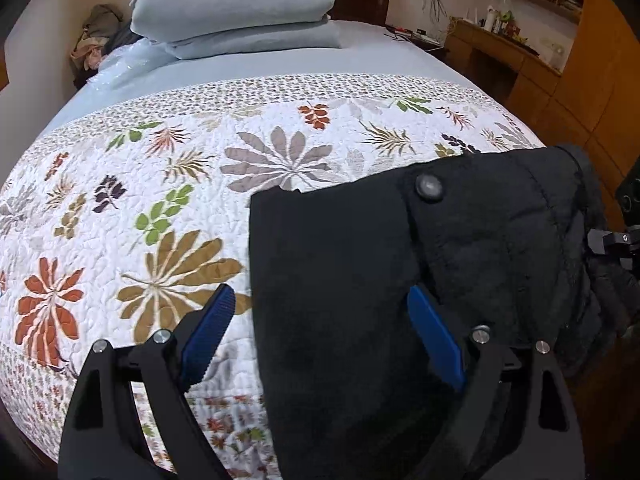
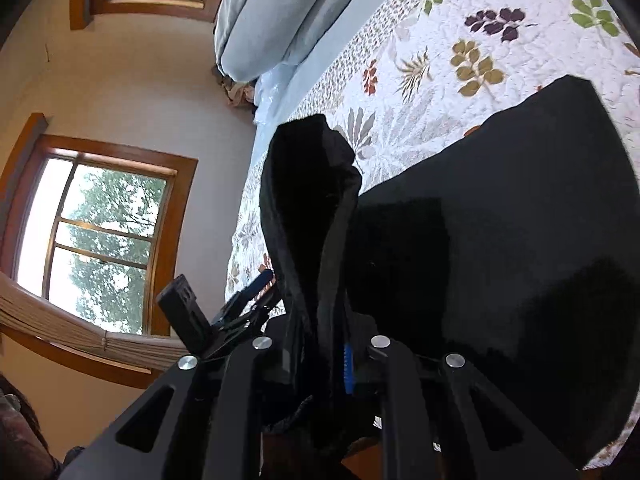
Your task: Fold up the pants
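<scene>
Black pants (image 1: 360,280) lie on the floral quilt (image 1: 140,200) near the bed's right side, the waist button (image 1: 429,187) facing up. My left gripper (image 1: 320,294) hangs open just above them: its left blue pad (image 1: 212,332) is over the quilt, its right pad (image 1: 434,336) over the fabric, and the pants' left edge runs between. My right gripper (image 2: 320,360) is shut on a bunched fold of the waistband (image 2: 312,200), which stands up from the jaws. The rest of the pants (image 2: 500,248) spread flat across the quilt to the right.
Light-blue pillows and folded bedding (image 1: 236,12) are stacked at the head of the bed, with a heap of clothes (image 1: 96,36) beside them. A wooden desk and cupboards (image 1: 560,80) stand to the right of the bed. Windows (image 2: 96,232) fill the wall.
</scene>
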`<state>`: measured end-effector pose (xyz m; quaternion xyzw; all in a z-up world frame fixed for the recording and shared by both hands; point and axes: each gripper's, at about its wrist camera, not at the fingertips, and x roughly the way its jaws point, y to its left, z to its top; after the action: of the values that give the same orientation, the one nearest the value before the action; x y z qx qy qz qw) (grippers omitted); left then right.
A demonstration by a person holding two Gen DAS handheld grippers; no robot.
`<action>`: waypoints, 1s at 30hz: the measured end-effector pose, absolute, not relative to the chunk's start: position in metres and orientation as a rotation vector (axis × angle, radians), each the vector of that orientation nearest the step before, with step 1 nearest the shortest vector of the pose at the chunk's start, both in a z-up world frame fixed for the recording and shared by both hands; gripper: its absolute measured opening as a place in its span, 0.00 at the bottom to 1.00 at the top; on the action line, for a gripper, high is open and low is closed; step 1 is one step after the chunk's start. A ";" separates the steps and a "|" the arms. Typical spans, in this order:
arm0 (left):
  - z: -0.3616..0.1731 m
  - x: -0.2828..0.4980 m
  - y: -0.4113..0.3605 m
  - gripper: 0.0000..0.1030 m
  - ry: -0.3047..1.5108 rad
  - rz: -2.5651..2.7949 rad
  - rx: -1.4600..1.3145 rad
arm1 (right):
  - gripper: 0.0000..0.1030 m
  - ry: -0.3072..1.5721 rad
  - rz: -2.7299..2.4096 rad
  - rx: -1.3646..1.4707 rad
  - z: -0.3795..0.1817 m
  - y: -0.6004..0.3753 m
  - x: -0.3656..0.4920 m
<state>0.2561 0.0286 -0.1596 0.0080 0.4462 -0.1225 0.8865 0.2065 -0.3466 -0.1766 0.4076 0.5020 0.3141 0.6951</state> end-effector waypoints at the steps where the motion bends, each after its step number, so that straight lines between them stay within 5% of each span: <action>1: -0.159 0.256 0.026 0.86 0.925 -0.260 0.018 | 0.15 1.114 0.693 0.912 -0.176 -0.351 0.206; 23: -0.179 0.253 -0.017 0.88 0.989 -0.298 0.067 | 0.17 1.109 0.497 1.021 -0.233 -0.433 0.203; 26: -0.184 0.256 -0.018 0.90 1.003 -0.293 0.064 | 0.34 1.117 0.478 1.016 -0.236 -0.443 0.200; 30: -0.188 0.257 -0.016 0.90 1.015 -0.294 0.041 | 0.84 1.107 0.503 1.032 -0.218 -0.454 0.185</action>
<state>0.2574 -0.0163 -0.1880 0.0197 0.4841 -0.1401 0.8635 0.1847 -0.4545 -0.2178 0.4629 0.4968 0.2256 0.6986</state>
